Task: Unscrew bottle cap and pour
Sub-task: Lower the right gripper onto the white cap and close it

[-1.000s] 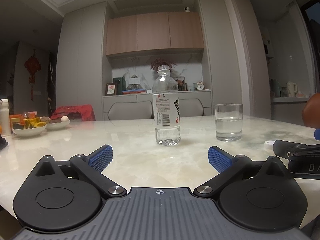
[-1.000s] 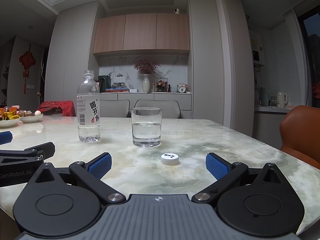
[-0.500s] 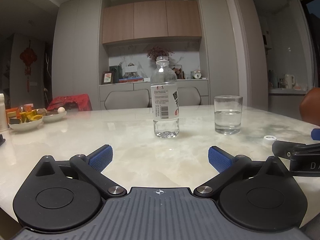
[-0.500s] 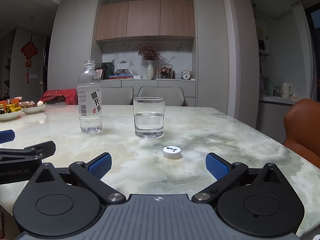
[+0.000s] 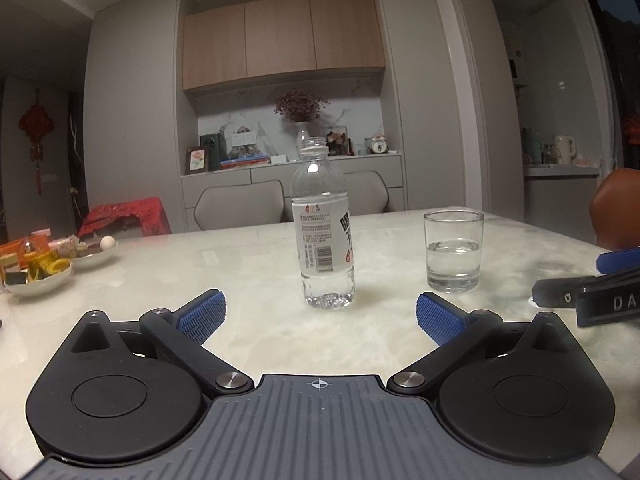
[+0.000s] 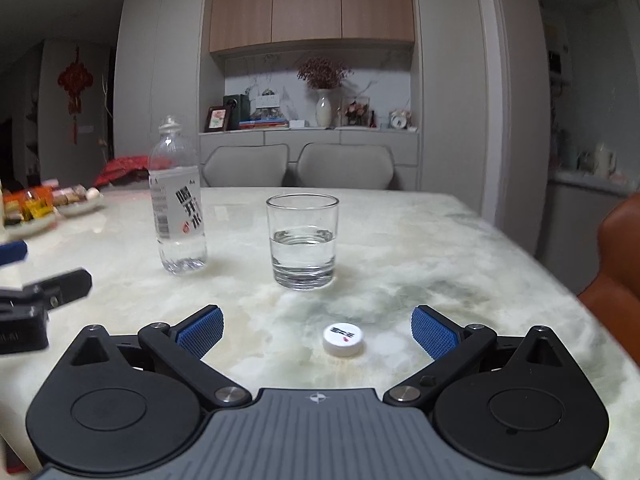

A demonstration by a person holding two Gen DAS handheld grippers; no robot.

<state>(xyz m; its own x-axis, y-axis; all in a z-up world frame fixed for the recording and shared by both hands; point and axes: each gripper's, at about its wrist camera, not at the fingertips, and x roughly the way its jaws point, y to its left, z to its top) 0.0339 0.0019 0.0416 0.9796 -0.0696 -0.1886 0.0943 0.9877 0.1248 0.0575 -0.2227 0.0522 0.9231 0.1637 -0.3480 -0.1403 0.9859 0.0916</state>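
**Cap off, water in the glass, both tools empty**

The bottle [image 5: 323,227] stands upright and uncapped on the marble counter [image 5: 260,328], straight ahead of the left hand-held gripper [image 5: 319,316], whose blue pads are spread wide with nothing between them. Only a shallow pool of water shows at the bottle's base. Just to its right, apart from it, stands the glass [image 5: 453,251], roughly a third full.

From the right wrist view, the white cap [image 6: 343,339] lies flat on the counter, printed side up, nearer than the glass and between the spread fingers of the right hand-held gripper [image 6: 317,327], a little right of centre and not touching either pad. That tool too is wide and holds nothing. The bottle sits to the left of the glass in this view, well clear of it.

Judging by the open neck, the loose cap and the water in the glass, both the unscrewing and the pour look essentially finished, and neither tool is engaged. If anything remains, it is either to back away or to recap: the latter would call for the right tool to close gently on the low, flat cap while the left one steadies the light, nearly empty bottle, which could tip easily.
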